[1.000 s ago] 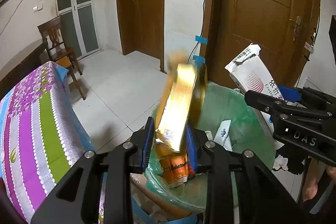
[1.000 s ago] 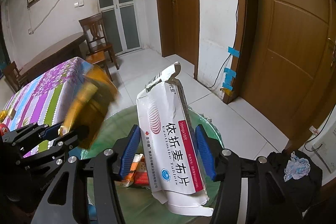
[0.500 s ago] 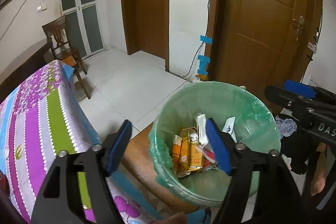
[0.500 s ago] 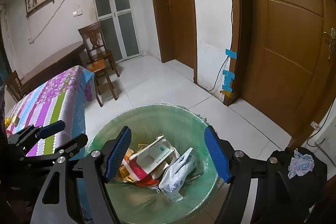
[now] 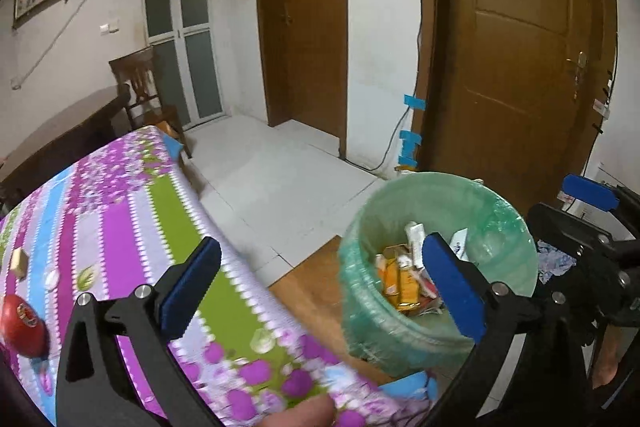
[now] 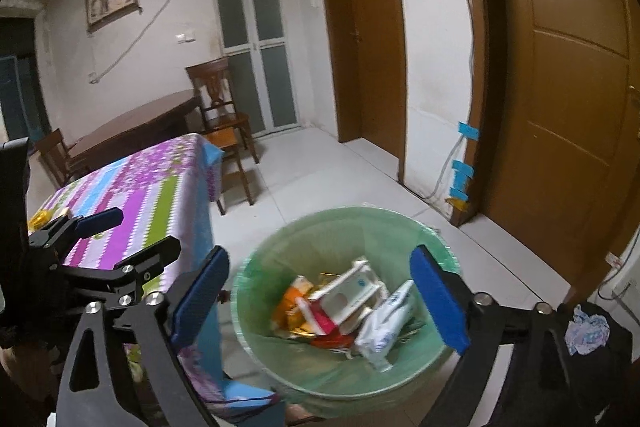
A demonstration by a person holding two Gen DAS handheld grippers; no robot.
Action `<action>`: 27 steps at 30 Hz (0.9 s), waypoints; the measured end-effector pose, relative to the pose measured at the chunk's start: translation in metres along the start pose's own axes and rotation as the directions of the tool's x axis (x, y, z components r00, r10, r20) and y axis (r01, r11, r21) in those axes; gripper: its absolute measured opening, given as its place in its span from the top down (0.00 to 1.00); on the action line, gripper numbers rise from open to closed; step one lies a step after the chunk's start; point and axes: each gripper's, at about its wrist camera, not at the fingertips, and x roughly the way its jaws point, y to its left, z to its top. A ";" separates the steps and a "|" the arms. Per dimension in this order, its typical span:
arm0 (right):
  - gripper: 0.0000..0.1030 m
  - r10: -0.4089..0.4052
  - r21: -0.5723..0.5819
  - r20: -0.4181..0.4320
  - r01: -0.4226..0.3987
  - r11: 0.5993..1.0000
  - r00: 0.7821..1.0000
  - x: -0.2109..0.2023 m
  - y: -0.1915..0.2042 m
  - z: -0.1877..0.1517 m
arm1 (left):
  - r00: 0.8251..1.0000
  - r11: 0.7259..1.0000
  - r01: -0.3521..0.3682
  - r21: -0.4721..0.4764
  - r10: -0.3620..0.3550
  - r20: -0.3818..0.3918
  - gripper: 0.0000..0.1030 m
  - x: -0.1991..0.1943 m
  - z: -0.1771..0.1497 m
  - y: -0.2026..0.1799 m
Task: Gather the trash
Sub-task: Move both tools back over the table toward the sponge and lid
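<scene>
While both my left gripper (image 5: 320,283) and right gripper (image 6: 320,297) stood apart and empty, the small gold wrapper (image 6: 40,217) at the desk (image 6: 132,195) edge looked light, crinkly, best pinched across its middle.

- Dim, even indoor light; no hard shadows or glare.
- Strong fisheye bending: door (image 5: 520,47) frames curve, corners go black.
- Motion blur smears the tablecloth (image 5: 120,227) near the lens and the bin (image 6: 344,227) rim.

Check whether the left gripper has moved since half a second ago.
Yes. The left gripper swung left: the green-lined bin slid right in its view, and more tablecloth shows.
</scene>
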 end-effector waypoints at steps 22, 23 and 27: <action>0.05 0.259 -0.187 -0.068 -0.268 0.945 0.963 0.018 0.173 0.023 | 0.993 0.984 -0.122 -0.130 0.122 -0.008 0.05 -0.070 -0.024 0.165; 0.05 0.273 -0.196 -0.079 -0.283 0.939 0.959 0.022 0.183 0.024 | 0.990 0.981 -0.142 -0.136 0.140 -0.021 0.05 -0.073 -0.023 0.180; 0.05 0.350 -0.217 -0.140 -0.374 0.902 0.926 0.045 0.234 0.032 | 0.969 0.952 -0.245 -0.183 0.236 -0.071 0.05 -0.078 -0.017 0.256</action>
